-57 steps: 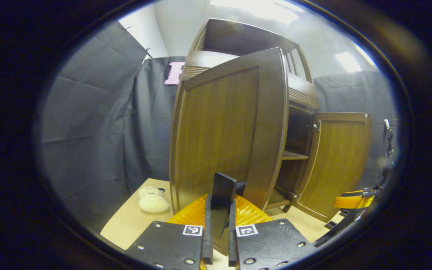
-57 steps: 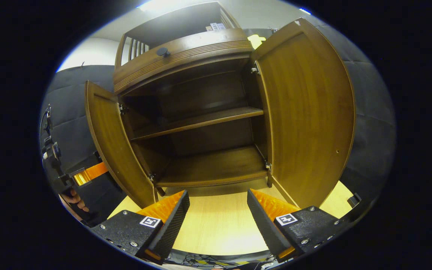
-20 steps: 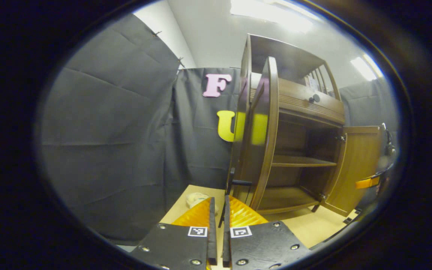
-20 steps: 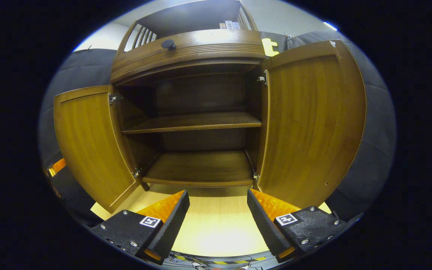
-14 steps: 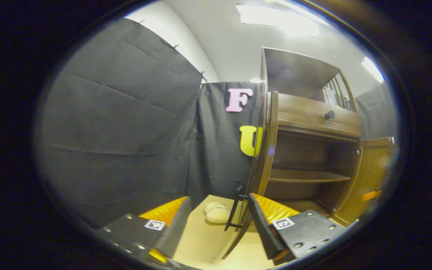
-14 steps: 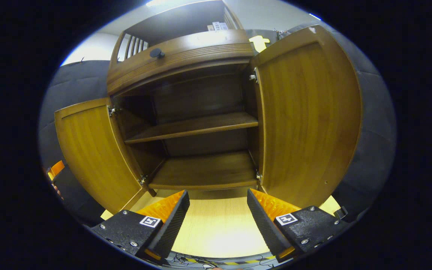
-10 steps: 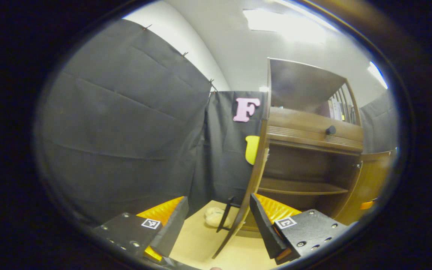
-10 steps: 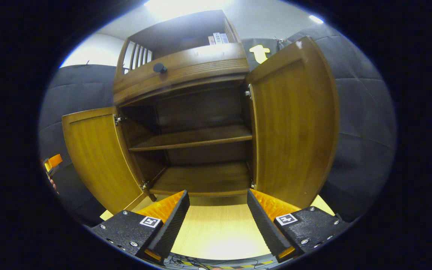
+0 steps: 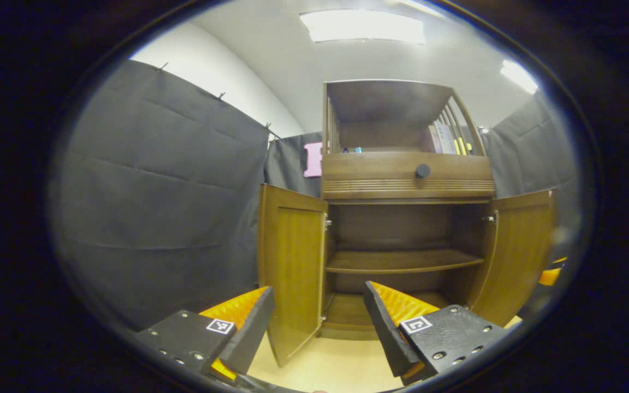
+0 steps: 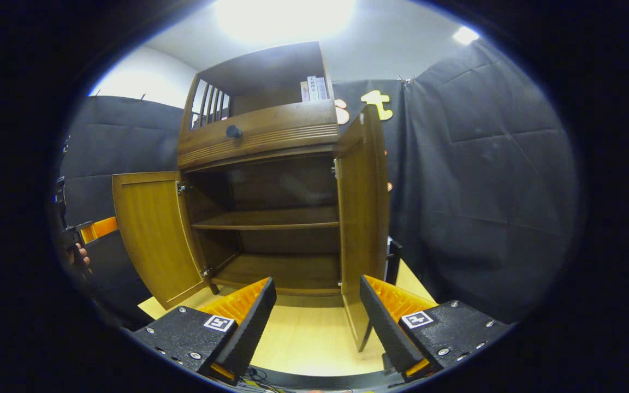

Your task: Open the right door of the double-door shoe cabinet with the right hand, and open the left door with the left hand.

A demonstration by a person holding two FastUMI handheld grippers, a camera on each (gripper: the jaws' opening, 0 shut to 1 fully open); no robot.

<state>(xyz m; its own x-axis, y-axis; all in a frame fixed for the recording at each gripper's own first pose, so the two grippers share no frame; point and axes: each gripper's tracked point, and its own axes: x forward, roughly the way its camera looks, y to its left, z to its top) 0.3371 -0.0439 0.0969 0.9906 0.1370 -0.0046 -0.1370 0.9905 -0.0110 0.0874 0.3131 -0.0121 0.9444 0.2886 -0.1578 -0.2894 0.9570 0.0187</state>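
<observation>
While both doors [image 9: 291,267] hang open, jaws spread before them

The shoe cabinet [image 9: 407,180] stands on the table [image 10: 314,338] before the booth's cloth wall. Its left door [image 9: 292,262] and right door [image 9: 519,245] stand swung outward to either side, with a shelf [image 9: 402,261] between them inside. A drawer knob [image 9: 422,171] sits above the opening.

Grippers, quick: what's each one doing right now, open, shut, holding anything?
Left gripper: open, holding nothing.
Right gripper: open, holding nothing.
</observation>
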